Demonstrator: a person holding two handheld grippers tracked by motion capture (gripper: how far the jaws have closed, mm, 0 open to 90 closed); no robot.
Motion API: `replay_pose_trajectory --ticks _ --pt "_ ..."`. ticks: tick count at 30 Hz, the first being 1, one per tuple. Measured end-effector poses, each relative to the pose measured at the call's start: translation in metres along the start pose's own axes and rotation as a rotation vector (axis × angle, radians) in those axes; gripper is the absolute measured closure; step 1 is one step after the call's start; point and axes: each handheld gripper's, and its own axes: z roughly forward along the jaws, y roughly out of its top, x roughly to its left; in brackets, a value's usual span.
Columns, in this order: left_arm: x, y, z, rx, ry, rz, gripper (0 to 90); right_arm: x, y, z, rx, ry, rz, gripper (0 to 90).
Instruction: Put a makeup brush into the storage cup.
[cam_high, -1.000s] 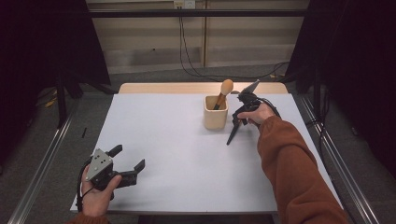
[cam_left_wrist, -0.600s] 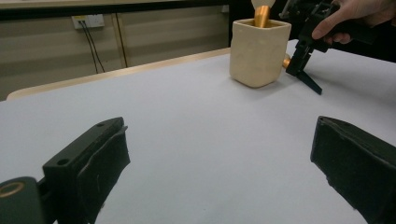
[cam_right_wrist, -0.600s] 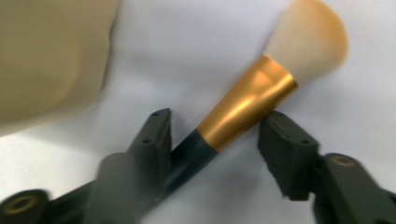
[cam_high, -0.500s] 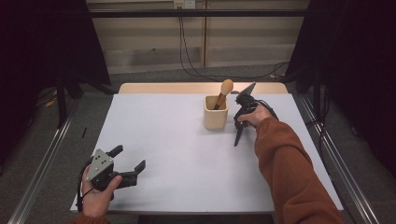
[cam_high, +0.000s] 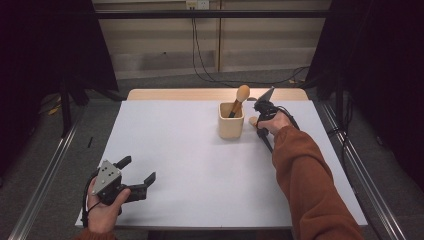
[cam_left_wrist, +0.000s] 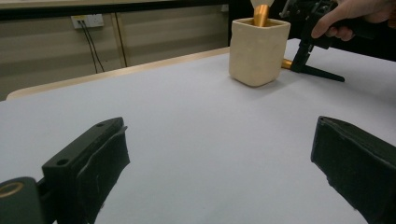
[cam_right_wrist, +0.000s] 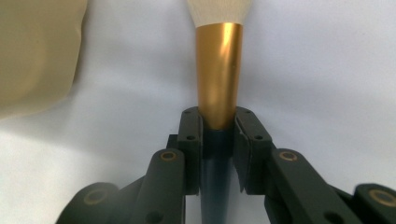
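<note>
White tabletop (cam_high: 200, 165) under dim light, dark curtains to both sides, a pale wall with trailing cables behind. Makeup brush (cam_right_wrist: 218, 70) lies flat on the far right part of the table, just beside the cream cup (cam_high: 231, 121), on that cup's right; gold ferrule and pale bristle head point away from the right gripper (cam_right_wrist: 218, 122), dark handle runs back between the jaws. Right gripper's jaws have just been closing and now clamp the brush where ferrule meets handle, pads pressed on both sides. From the high view that gripper (cam_high: 263, 111) sits low over the table, a hand wrapped round its grip, rust-coloured sleeve (cam_high: 310, 185) reaching in from the bottom right. Cup holds a second brush (cam_high: 238, 99), leaning, rounded tan head up above the rim. Left gripper (cam_high: 134, 174) rests at the near left corner of the table, well apart from the cup, jaws spread wide with bare table between them.
</note>
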Motion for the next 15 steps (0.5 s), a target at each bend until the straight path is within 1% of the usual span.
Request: replay_pose_trajectory --ticks 3,5,8,10,15 --pt "-0.0001 -0.0003 0.0004 0.001 0.001 -0.005 3.7 0.0013 0.0006 -0.0001 0.005 -0.008 0.021 75.1" --pt "0.0002 -0.0004 0.0003 0.0 0.004 -0.007 3.7 0.0015 0.0006 0.0 0.003 -0.012 0.013 75.2" --pt "0.0005 -0.0002 0.0002 0.001 0.005 -0.005 3.7 -0.0014 0.0006 -0.0003 0.003 0.01 0.022 75.3" --pt "0.0002 -0.0003 0.0006 0.001 0.002 -0.007 3.7 -0.0022 0.0007 -0.0008 0.012 0.014 0.022 75.3" --pt "0.0005 -0.0001 0.001 0.003 0.003 -0.003 3.7 -0.0043 -0.0008 -0.0015 0.009 0.025 0.019 75.3"
